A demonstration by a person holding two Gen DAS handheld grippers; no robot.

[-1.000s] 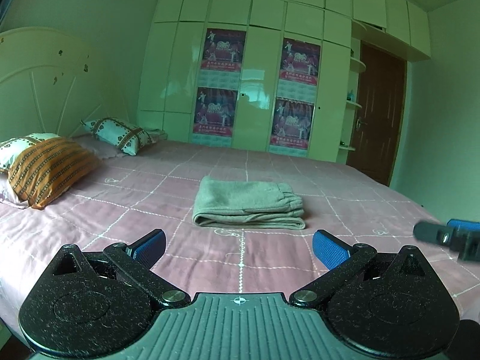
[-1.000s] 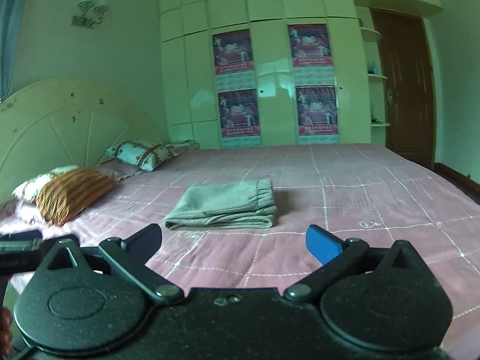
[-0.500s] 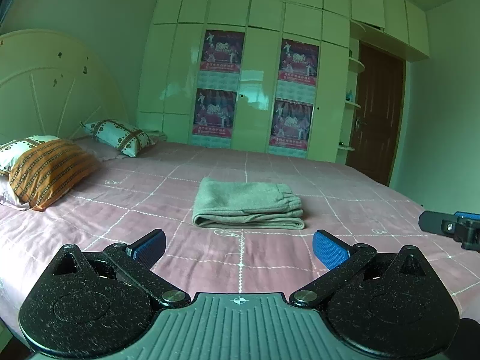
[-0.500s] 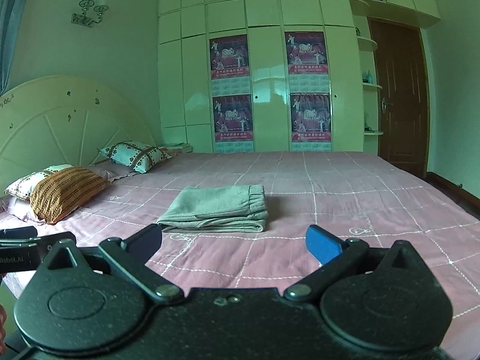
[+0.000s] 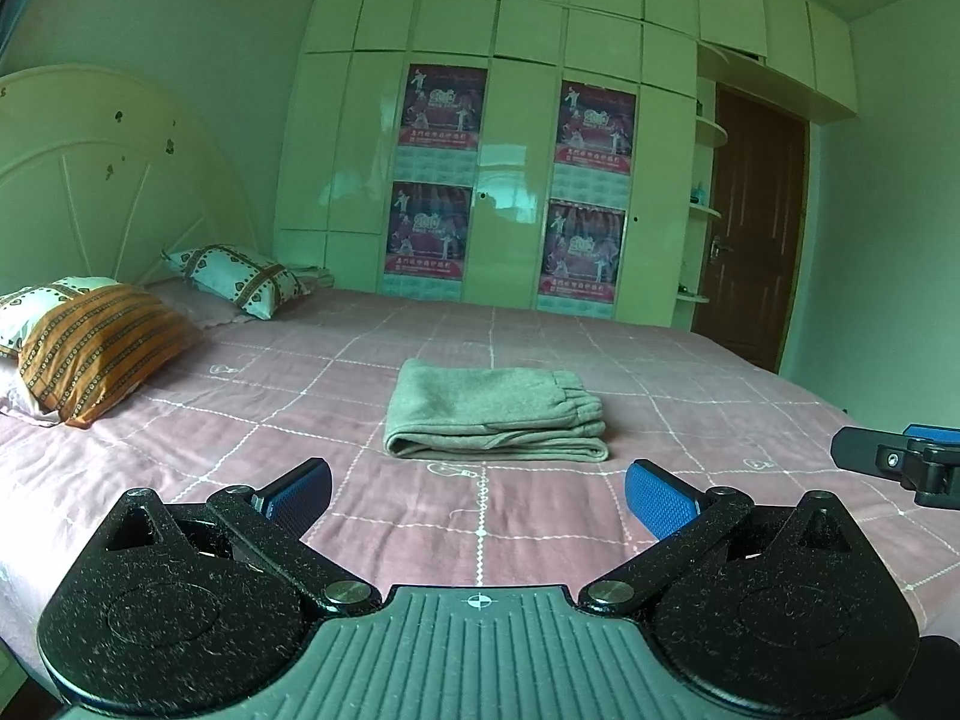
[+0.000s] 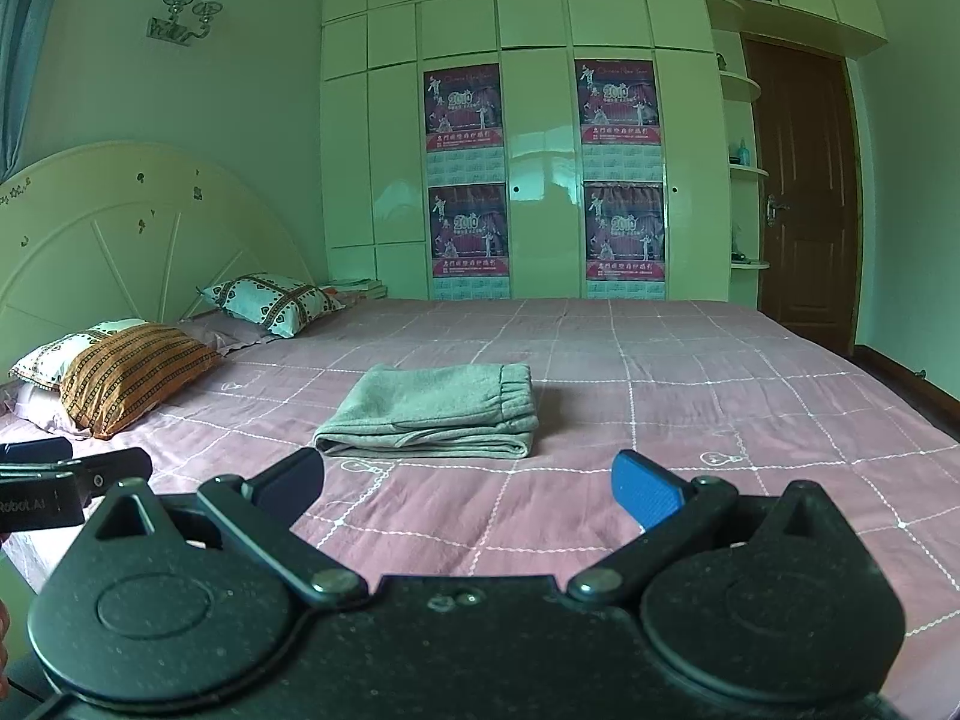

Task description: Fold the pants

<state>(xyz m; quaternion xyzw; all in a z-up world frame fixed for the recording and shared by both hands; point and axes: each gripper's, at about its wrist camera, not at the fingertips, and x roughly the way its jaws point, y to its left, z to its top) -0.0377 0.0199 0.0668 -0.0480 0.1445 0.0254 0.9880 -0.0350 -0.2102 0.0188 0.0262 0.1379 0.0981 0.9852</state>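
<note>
Grey pants (image 5: 495, 411) lie folded into a compact rectangle on the pink checked bedsheet (image 5: 240, 456), elastic waistband to the right. They also show in the right wrist view (image 6: 429, 411). My left gripper (image 5: 478, 495) is open and empty, held back from the pants above the bed's near side. My right gripper (image 6: 468, 489) is open and empty too, also apart from the pants. The right gripper's tip (image 5: 900, 462) shows at the right edge of the left wrist view. The left gripper's tip (image 6: 72, 471) shows at the left edge of the right wrist view.
Pillows lie at the bed's head on the left: an orange striped one (image 5: 102, 348) and a white patterned one (image 5: 240, 279). A cream headboard (image 6: 120, 240) stands behind them. A white wardrobe with posters (image 5: 510, 180) and a brown door (image 5: 750, 252) lie beyond the bed.
Both grippers have drawn back and tilted up slightly; the pants sit lower and a little smaller in both views. The pants have not moved. Both grippers stay open.
</note>
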